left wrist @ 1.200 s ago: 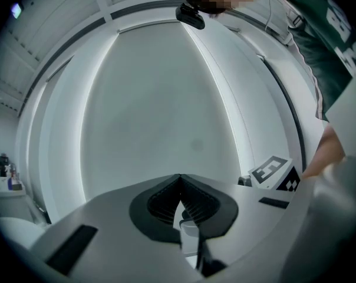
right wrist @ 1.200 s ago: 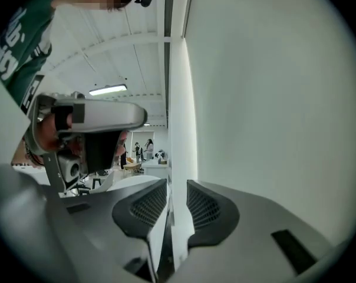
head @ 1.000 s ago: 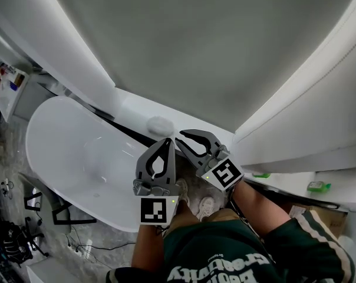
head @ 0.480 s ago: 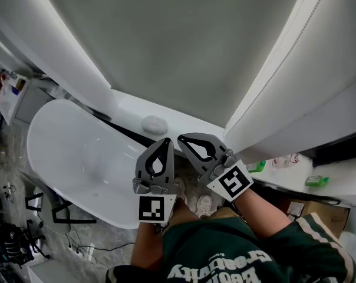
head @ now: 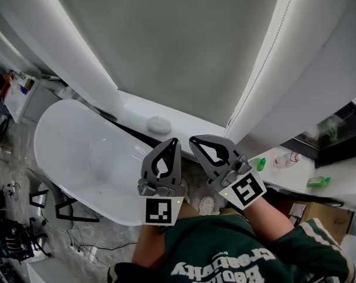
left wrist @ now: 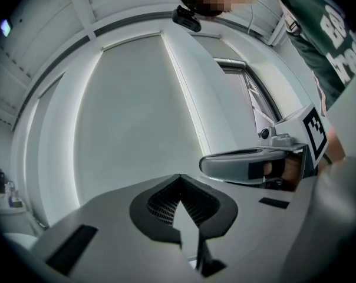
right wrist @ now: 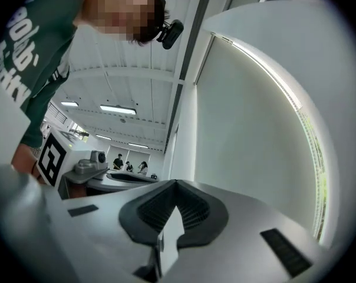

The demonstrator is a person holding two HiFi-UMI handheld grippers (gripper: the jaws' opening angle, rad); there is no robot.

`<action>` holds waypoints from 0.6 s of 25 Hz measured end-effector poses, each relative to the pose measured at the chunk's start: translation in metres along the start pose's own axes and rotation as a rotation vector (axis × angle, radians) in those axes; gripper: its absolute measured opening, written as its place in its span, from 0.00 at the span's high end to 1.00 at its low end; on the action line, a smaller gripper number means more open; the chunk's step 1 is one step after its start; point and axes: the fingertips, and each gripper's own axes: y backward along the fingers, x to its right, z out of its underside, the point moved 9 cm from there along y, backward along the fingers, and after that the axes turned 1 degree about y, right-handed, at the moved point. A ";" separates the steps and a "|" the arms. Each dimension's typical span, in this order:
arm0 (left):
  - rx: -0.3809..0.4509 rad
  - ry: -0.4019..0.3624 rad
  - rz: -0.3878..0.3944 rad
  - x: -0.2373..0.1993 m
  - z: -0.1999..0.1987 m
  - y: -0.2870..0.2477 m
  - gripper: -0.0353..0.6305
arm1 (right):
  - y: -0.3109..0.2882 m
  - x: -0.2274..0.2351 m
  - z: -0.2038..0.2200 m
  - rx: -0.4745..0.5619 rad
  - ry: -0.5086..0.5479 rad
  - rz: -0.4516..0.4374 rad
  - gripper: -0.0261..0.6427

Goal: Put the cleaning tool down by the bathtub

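Note:
A white bathtub [head: 54, 135] lies at the left in the head view. On the white ledge [head: 187, 128] behind it rests a small rounded white cleaning pad [head: 158, 123], held by nothing. Both grippers are raised in front of the person's chest and point away from the body, up toward the wall. My left gripper [head: 175, 141] is shut and empty; in its own view the jaws [left wrist: 179, 176] meet against the grey blind. Right beside it, my right gripper [head: 193, 139] is shut and empty too, with its tips [right wrist: 177, 183] together. Each gripper shows in the other's view.
A white counter [head: 296, 173] at the right carries a green bottle [head: 259, 163] and another green item [head: 318, 182]. A cardboard box [head: 310, 210] sits below it. Black stands and cables [head: 48, 208] lie on the floor left of the tub. A grey blind [head: 184, 46] fills the wall.
The right gripper's jaws went from open to shut with nothing in them. Both grippers drifted slightly right, and the view turned, showing more of the counter.

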 end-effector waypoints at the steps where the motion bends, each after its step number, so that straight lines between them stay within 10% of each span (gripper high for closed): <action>1: 0.008 -0.004 0.000 0.002 -0.005 0.002 0.94 | 0.004 -0.001 -0.003 -0.002 0.008 0.003 0.94; 15: 0.055 -0.027 0.038 0.016 -0.033 0.019 0.94 | 0.025 -0.014 -0.024 0.002 0.077 0.019 0.94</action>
